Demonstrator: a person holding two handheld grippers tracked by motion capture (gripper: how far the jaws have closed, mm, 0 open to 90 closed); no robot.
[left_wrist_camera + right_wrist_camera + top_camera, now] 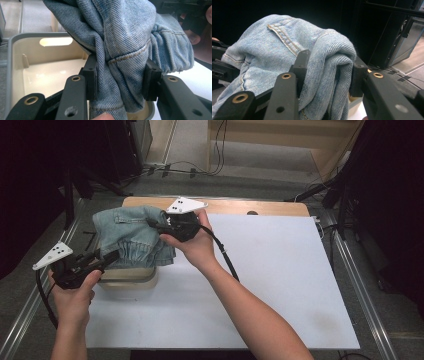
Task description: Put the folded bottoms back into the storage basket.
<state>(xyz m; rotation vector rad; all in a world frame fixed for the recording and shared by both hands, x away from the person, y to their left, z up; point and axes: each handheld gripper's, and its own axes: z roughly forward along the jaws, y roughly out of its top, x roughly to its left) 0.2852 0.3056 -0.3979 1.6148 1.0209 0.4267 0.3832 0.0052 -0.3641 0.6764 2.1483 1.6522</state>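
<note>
While bunched, denim garment (131, 235) lengthwise left-right.

Faded light-blue denim garment (131, 236) with tan stitching; beige bin (47, 72), grey rim; white worktop (280, 285) with a wooden far edge; black grippers, brass-coloured rivets.

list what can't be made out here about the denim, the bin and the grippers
- What garment the denim is: bunched up in all three views, its full shape is folded into itself.
- Bin contents: the hanging denim covers its right part in the left gripper view; the high view shows little more than its rim.
- Left gripper and right gripper: pad faces are buried in cloth.
- Right gripper view: the background is too dark to read.
</note>
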